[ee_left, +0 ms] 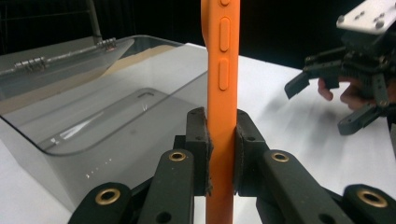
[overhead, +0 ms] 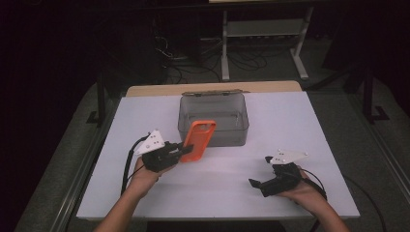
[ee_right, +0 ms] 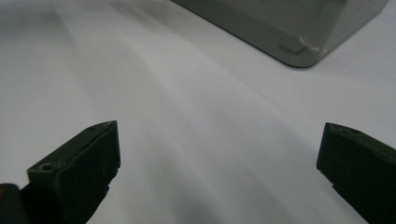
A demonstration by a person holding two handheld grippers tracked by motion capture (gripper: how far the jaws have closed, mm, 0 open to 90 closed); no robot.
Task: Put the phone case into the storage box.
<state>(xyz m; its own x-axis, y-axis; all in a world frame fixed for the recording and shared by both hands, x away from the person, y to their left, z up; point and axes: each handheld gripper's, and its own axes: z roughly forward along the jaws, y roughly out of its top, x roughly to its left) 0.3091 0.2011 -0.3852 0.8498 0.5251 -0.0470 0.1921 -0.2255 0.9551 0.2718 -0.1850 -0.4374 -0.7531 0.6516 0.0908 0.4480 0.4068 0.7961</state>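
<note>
An orange phone case point(overhead: 198, 139) is held edge-on in my left gripper point(overhead: 186, 149), whose two pads press on its lower part. In the left gripper view the case point(ee_left: 221, 84) rises upright between the jaws, side buttons showing, and the left gripper point(ee_left: 222, 154) is shut on it. The case hangs just in front of a clear grey box point(overhead: 213, 118) with its hinged lid open at the back. My right gripper point(overhead: 259, 172) rests low over the white table point(overhead: 290, 116) at the right, open, with nothing between its fingers point(ee_right: 79, 168).
A corner of the grey box point(ee_right: 289, 32) lies ahead of the right gripper. The other hand's gripper point(ee_left: 355, 70) shows at the far right of the left gripper view. Beyond the table stand a white desk frame point(overhead: 261, 29) and cables on a dark floor.
</note>
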